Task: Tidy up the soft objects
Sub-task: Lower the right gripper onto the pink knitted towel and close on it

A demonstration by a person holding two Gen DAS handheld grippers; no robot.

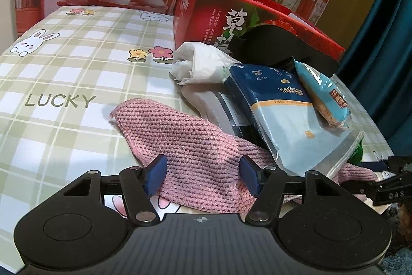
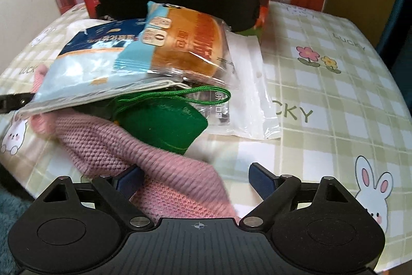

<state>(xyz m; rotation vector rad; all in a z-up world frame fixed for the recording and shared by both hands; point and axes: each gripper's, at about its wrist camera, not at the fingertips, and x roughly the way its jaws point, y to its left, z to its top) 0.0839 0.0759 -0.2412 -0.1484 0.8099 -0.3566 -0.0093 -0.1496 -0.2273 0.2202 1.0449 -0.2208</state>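
Note:
A pink knitted cloth [image 1: 180, 141] lies on the checked tablecloth [image 1: 64, 68], partly under a heap of packets. My left gripper [image 1: 203, 175] stands open over its near end, the blue pads resting on the cloth without squeezing it. In the right wrist view the same pink cloth [image 2: 154, 159] runs between the fingers of my right gripper [image 2: 195, 181], which is wide open; the cloth touches only the left pad. A green felt pouch [image 2: 164, 125] with a green cord sits on the cloth. A wrapped bread bun [image 2: 185, 43] tops a blue-and-white packet [image 2: 97, 63].
A red carton [image 1: 206, 14] stands at the back with a black soft pad [image 1: 278, 43] leaning on it. A crumpled white bag [image 1: 198, 63] and a clear zip bag [image 2: 249, 94] lie by the heap. The table edge drops off to a teal curtain [image 1: 381, 30].

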